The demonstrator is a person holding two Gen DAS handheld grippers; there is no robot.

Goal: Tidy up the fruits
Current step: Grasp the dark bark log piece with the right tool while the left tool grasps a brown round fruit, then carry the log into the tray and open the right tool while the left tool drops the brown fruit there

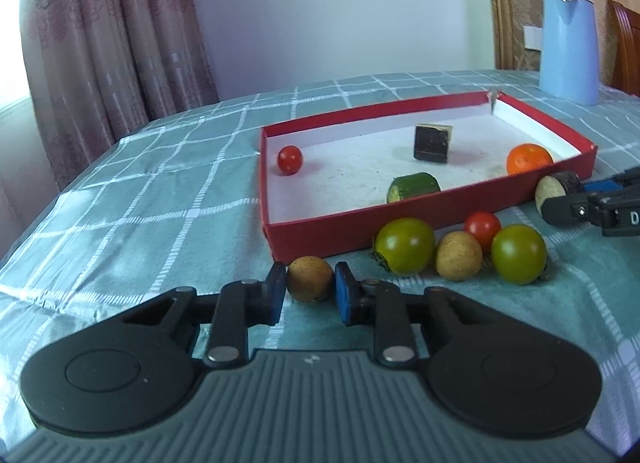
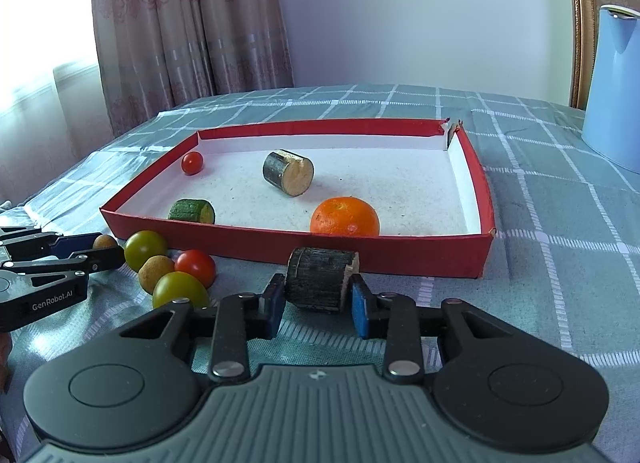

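Left wrist view: left tongs pinch small round brown fruit on bench, beside red tray.
Right wrist view: right tongs squeeze dark rough chunk by tray front wall.

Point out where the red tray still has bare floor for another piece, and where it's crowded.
Inside the red tray, the back right corner is bare, beyond the orange and right of the dark cylinder. The floor between the cherry tomato and that cylinder is also free. It's crowded outside the near wall, where green tomatoes and small fruits cluster.
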